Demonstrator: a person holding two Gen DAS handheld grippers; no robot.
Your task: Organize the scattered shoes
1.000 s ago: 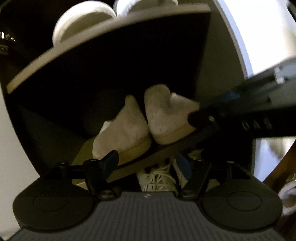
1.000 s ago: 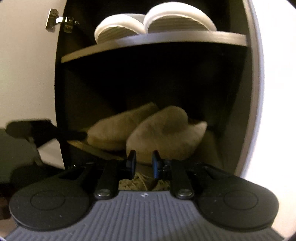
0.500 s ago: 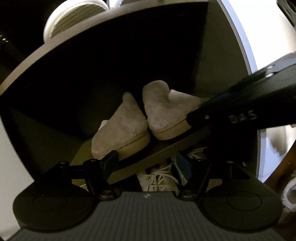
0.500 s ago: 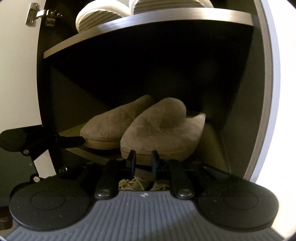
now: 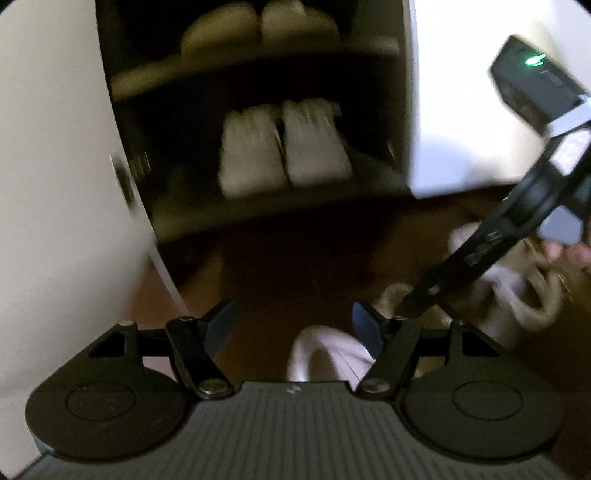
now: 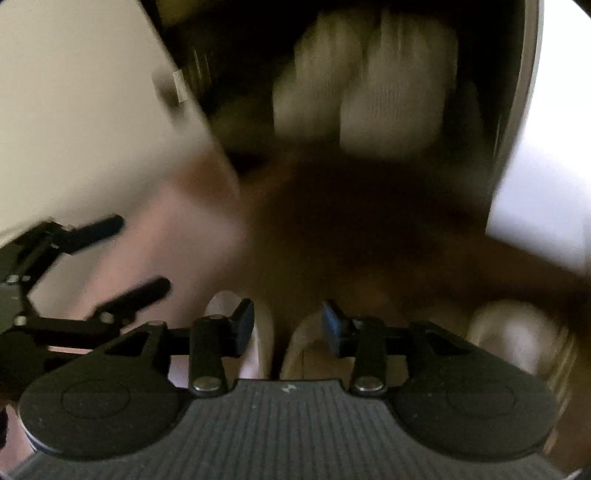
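The dark open shoe cabinet [image 5: 402,110] fills the view, pale door [image 5: 55,184] swung wide at the left. Down on its bottom shelf sits a pair of white lace-up sneakers [image 5: 284,147], side by side, toes out; tan slippers [image 5: 258,26] blur on the shelf above. On the brown wooden floor [image 5: 295,266] lie scattered pale shoes [image 5: 517,288], one white slipper [image 5: 325,354] right beneath the left gripper [image 5: 293,325], whose jaws stand wide and empty. The right gripper [image 6: 288,325] has just been opening, nothing pinched, pale slippers [image 6: 295,350] below it.
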